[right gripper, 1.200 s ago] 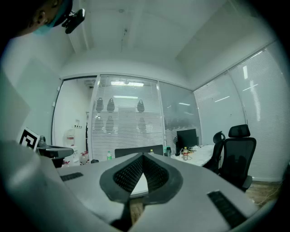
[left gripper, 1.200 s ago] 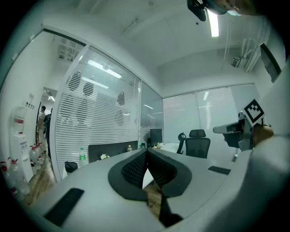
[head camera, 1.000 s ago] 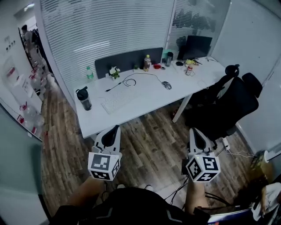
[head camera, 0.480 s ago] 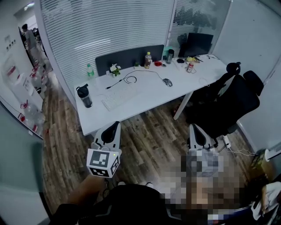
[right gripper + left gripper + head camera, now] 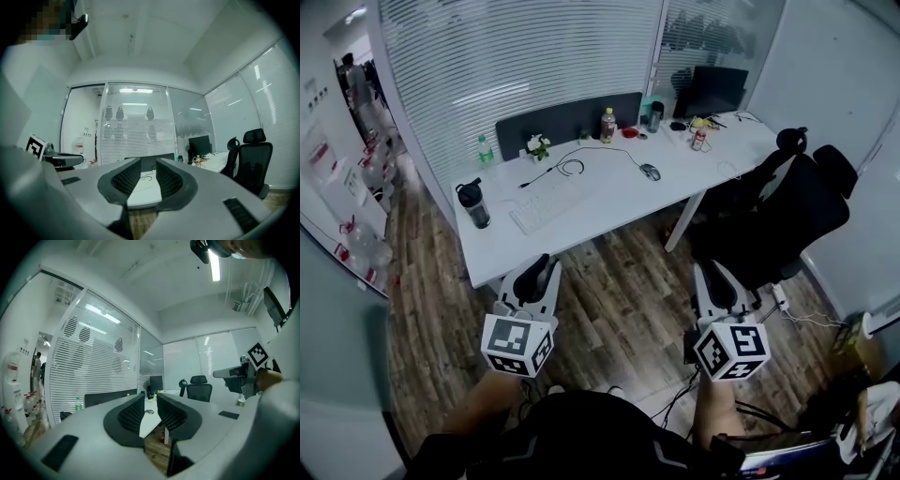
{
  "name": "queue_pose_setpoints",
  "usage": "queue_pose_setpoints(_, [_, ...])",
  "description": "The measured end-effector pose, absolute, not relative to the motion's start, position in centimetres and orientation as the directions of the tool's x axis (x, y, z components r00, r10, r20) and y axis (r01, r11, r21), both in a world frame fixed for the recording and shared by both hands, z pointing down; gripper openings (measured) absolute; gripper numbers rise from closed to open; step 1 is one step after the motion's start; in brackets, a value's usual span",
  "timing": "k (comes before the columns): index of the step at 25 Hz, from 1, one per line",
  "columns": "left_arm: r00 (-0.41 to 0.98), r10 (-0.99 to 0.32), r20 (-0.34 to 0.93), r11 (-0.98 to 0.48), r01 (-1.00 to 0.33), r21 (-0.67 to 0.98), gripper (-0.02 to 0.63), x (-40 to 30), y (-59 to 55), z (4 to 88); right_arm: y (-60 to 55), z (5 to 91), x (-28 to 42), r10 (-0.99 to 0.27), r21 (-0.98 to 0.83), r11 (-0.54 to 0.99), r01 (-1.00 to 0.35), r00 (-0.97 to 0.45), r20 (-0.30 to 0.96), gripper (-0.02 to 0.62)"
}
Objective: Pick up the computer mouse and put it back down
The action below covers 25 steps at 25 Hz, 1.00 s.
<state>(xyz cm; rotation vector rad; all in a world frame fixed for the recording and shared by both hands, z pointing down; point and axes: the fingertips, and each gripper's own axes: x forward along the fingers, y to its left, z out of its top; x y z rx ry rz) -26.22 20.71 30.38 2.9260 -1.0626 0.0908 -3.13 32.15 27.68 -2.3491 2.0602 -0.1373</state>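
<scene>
The dark computer mouse [image 5: 650, 172] lies on the white desk [image 5: 609, 211] with its cable looping back to the left. Both grippers are held well short of the desk, over the wooden floor. My left gripper [image 5: 546, 264] and my right gripper [image 5: 706, 272] point level toward the desk. In the left gripper view the left gripper [image 5: 150, 402] shows a narrow gap between its ribbed pads, and so does the right gripper [image 5: 144, 165] in its own view. The jaws of both have just been opening, with nothing between them.
A white keyboard [image 5: 546, 204] and a dark flask [image 5: 473, 204] stand on the desk's left half. Bottles, a small plant [image 5: 536, 146] and a monitor [image 5: 712, 89] line the back by a dark partition [image 5: 567, 120]. A black office chair [image 5: 787, 216] stands right.
The desk sits slightly higher and further left in the head view. Both grippers keep about the same place above the floor.
</scene>
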Motion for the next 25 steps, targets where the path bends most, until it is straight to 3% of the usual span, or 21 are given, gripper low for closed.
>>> queue_pose_setpoints(5, [0.795,-0.603,0.068,-0.796,-0.605,0.014,0.29,-24.6,21.4,30.7,32.4,27.4,-2.9,-0.996,-0.071,-0.083,-0.994,0.08,0.035,0.237])
queue_pose_setpoints(9, [0.821,-0.569,0.047,-0.822,-0.569,0.005,0.344,-22.9,22.2,30.4,32.6,27.7,-1.8,-0.996,-0.07,-0.089,-0.994,0.087,0.036,0.355])
queue_pose_setpoints(15, [0.831,-0.555,0.038,-0.832,-0.555,-0.004,0.362,-20.4,22.7,30.1,33.0,27.7,0.5,-0.996,-0.073,-0.092,-0.993,0.09,0.029,0.411])
queue_pose_setpoints(25, [0.793,-0.607,0.057,-0.795,-0.606,-0.041,0.362,-15.5,23.2,30.8,32.8,28.5,4.6,-0.999,-0.049,-0.012,-0.999,0.01,0.043,0.42])
